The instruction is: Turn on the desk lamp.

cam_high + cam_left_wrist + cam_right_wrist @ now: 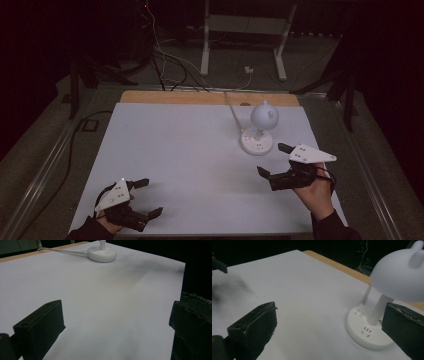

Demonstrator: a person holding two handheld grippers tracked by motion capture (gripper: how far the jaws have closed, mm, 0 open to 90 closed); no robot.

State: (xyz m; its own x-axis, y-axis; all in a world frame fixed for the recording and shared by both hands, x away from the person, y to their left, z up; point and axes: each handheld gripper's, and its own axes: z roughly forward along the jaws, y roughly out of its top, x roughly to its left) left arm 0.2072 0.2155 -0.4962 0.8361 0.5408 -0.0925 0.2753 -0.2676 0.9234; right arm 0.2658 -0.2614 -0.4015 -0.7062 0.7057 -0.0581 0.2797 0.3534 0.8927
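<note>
Inspecting from my station: white lamp stands on the white board, cord behind it. My right gripper sits near the lamp, jaws apart, empty. My left gripper, well apart from the lamp, likewise spread and empty.

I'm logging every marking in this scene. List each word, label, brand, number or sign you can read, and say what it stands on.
No readable text in any view.
Lamp base: small dark slots, which look like socket openings, not letters.
Lamp base: a small bluish dot in the high view, too small to tell whether it is a sign or a light.
Left gripper and right gripper, each with its grey plate: only small dots, no lettering.
</note>
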